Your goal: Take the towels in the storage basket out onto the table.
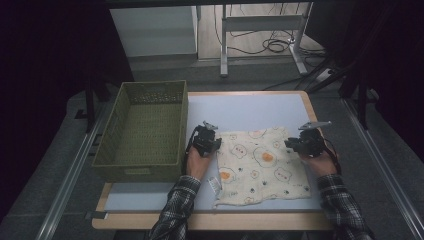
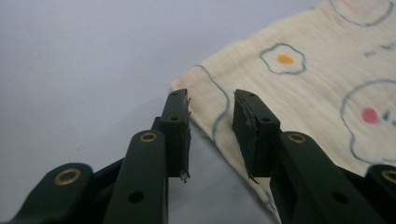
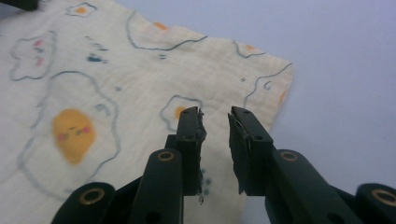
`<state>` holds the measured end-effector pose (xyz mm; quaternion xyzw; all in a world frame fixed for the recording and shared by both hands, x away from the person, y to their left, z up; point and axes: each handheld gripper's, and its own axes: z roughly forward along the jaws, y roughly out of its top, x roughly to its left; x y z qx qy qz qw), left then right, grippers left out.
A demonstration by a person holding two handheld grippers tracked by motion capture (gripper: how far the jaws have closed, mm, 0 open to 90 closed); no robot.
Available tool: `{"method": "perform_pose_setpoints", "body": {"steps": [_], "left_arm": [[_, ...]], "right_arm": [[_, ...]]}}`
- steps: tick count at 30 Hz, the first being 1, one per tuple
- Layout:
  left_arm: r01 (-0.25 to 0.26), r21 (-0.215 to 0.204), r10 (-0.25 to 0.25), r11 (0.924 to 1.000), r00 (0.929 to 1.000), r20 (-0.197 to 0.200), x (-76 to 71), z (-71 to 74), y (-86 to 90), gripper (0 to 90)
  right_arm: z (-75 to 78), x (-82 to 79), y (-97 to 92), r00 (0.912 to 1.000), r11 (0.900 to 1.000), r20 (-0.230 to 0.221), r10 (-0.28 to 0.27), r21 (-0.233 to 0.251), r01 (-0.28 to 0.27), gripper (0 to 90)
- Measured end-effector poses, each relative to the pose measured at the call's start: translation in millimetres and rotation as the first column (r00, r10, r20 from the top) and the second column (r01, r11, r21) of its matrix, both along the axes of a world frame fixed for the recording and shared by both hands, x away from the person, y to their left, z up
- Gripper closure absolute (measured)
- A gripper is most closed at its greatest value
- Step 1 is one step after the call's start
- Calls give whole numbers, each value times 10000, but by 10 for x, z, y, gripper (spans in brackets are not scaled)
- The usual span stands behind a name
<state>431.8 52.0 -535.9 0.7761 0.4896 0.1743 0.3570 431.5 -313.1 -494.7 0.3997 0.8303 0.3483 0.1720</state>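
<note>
Cream cloth printed with fried eggs lies flat on the pale table, just right of the green woven basket, as the high view shows. The left gripper sits at the cloth's far left corner, the right gripper at its far right edge. The left gripper view shows 2 jaws parted astride the cloth's edge, gripping nothing. The right gripper view shows jaws narrowly parted above the cloth, holding nothing.
</note>
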Motion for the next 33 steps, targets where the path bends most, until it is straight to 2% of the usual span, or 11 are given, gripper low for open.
{"method": "perform_pose_setpoints", "body": {"steps": [5, 8, 10, 15, 19, 23, 26, 27, 29, 32, 33], "left_arm": [[-151, 256, 147, 9996, 9998, 162, 84, 24, 28, 665], [-245, 364, 239, 9990, 9996, 158, 121, 7, 39, 644], [-253, 262, 247, 9993, 9995, 216, 130, -7, 43, 627], [-250, 266, 241, 9993, 9992, 320, 160, -22, 41, 590], [-213, 234, 205, 9995, 9992, 353, 189, -32, 27, 593], [100, 198, -108, 9998, 9993, 372, 184, -33, -9, 708], [411, 317, -422, 9986, 9986, 334, 178, -21, -40, 851], [479, 431, -495, 9979, 9981, 376, 180, -16, -49, 862], [413, 646, -447, 9971, 9977, 512, 183, -6, -49, 877], [189, 743, -238, 9971, 9975, 658, 199, 2, -35, 878], [54, 789, -115, 9969, 9969, 776, 200, 18, -30, 877]], "right_arm": [[-33, 186, 19, 9997, 9997, 85, -224, -98, 224, 735], [-63, 290, 30, 9996, 9993, 39, -281, -244, 282, 698], [-92, 361, 39, 9993, 9982, 132, -358, -477, 363, 696], [-165, 498, 40, 9980, 9968, 104, -627, -492, 631, 671], [-197, 611, 58, 9971, 9961, 40, -760, -447, 761, 656], [-198, 702, 65, 9956, 9954, -174, -919, -285, 914, 670], [-195, 720, 66, 9935, 9943, -410, -1063, -19, 1063, 823], [-189, 722, 70, 9928, 9945, -586, -1041, 60, 1046, 859], [-176, 721, 94, 9925, 9943, -597, -1065, -98, 1061, 871], [-142, 726, 141, 9943, 9935, -322, -1017, -554, 998, 874], [-125, 731, 150, 9950, 9939, -212, -971, -546, 958, 874]]}}
